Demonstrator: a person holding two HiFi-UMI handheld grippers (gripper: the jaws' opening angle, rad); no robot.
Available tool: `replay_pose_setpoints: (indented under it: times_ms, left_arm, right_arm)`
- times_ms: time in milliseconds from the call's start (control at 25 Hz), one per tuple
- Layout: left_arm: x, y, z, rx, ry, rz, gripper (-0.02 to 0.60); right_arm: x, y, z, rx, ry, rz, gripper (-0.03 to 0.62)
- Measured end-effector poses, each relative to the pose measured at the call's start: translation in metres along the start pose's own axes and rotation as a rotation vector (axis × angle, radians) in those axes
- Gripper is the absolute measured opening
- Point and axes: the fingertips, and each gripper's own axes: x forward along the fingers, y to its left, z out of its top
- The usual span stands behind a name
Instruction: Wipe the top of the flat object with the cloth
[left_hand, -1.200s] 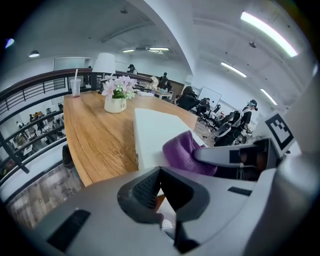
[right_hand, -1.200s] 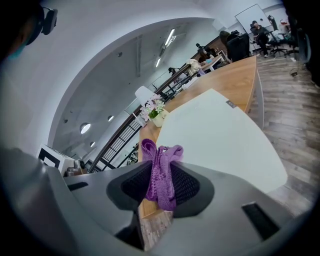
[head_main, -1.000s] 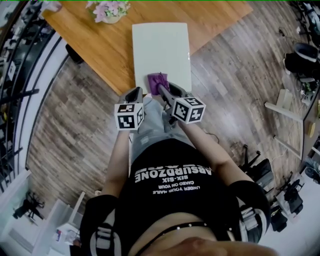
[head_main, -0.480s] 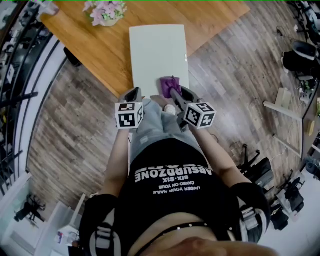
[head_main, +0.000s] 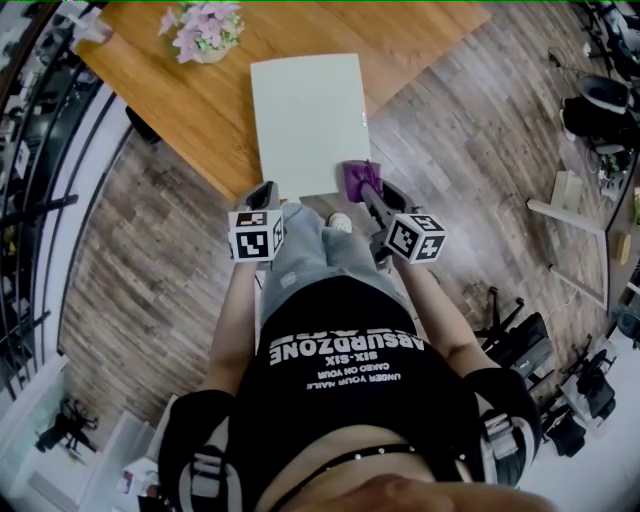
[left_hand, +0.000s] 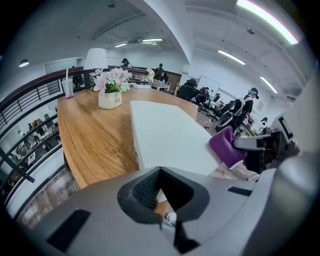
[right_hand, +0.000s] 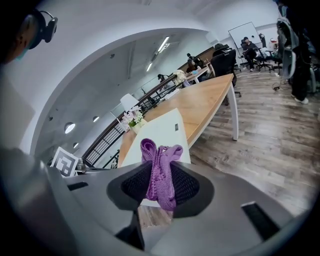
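Note:
A flat white board (head_main: 308, 125) lies on the wooden table (head_main: 200, 100), its near end over the table's edge. My right gripper (head_main: 366, 192) is shut on a bunched purple cloth (head_main: 357, 177), which sits at the board's near right corner. In the right gripper view the cloth (right_hand: 160, 170) stands pinched between the ribbed pads (right_hand: 137, 184), with the board (right_hand: 160, 131) beyond it. My left gripper (head_main: 263, 190) hovers at the board's near left corner, holding nothing. In its own view the left gripper (left_hand: 159, 192) is shut, with the board (left_hand: 167, 132) and cloth (left_hand: 226, 146) ahead.
A white pot of pink flowers (head_main: 205, 30) stands on the table beyond the board's far left corner. A cup with a straw (left_hand: 67, 87) and a lamp (left_hand: 95, 59) sit at the table's far edge. A railing (head_main: 40, 150) runs along the left; office clutter (head_main: 600, 120) lies right.
My right gripper has carried the cloth rightward along the board's near edge, from about the middle to the right corner. The left gripper has stayed almost in place.

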Motion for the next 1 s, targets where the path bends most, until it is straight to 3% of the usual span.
replay_pose_setpoints:
  times_ms: [480,760,1000]
  left_arm:
    - [0.004,0.003,0.001,-0.027,0.041,0.003,0.017]
    - [0.006,0.002,0.000,-0.026,0.112,0.018,0.017]
    - [0.004,-0.001,0.000,-0.041,0.110,0.021,0.017]
  right_arm:
    - [-0.001,-0.015,0.010,0.033,-0.029,-0.031,0.123]
    - [0.006,-0.020,0.020,0.032,-0.040,-0.035,0.123]
    - [0.013,-0.025,0.032,0.029,-0.056,-0.036,0.123]
